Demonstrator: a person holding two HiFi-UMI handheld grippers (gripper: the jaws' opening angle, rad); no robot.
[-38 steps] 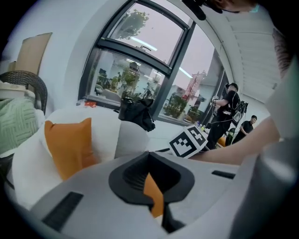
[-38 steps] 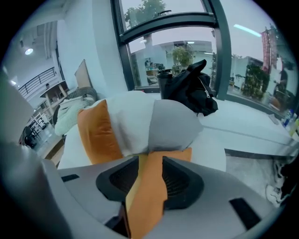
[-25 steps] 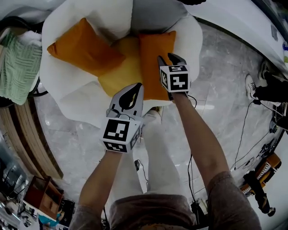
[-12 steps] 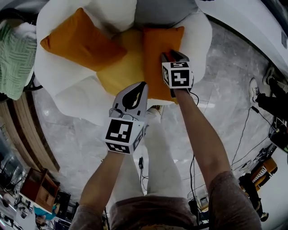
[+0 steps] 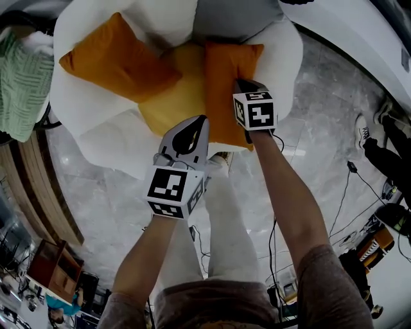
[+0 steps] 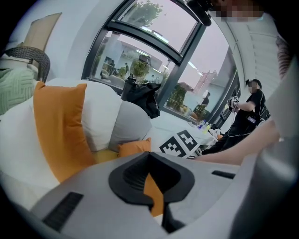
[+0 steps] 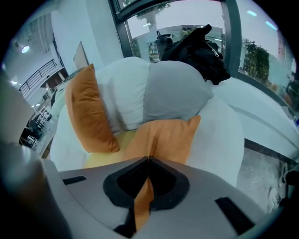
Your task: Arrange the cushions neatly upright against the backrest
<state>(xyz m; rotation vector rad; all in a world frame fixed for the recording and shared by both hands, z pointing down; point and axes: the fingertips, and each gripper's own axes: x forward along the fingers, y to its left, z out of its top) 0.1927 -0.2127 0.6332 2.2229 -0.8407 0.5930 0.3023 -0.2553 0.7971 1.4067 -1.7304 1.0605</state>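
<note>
Lowered slightly since a second ago, the right hand-held gripper [image 5: 244, 83] has just been closing its jaws, which are now pressed together on a fold of fabric at the near edge of the flat orange cushion [image 5: 225, 77]. That cushion lies on the right of the seat, its far end pointed at the grey backrest [image 5: 231, 19], not yet stood up. The left hand-held gripper [image 5: 196, 122] is also seen pressed together, and a sliver of orange fabric appears to be pinched at the cushion's near left corner. A second orange cushion [image 5: 115, 58] is propped against the left of the white armchair [image 5: 282, 51], with a yellow seat pad [image 5: 173, 96] between the two. Only thin cloth seems to be caught, so a slip is judged likely if the cushion is swung up quickly. It could sag or fold in the middle, and the yellow pad may be dragged along. If released early, it could be tipped off the near edge onto the marble floor [image 5: 103, 180].
</note>
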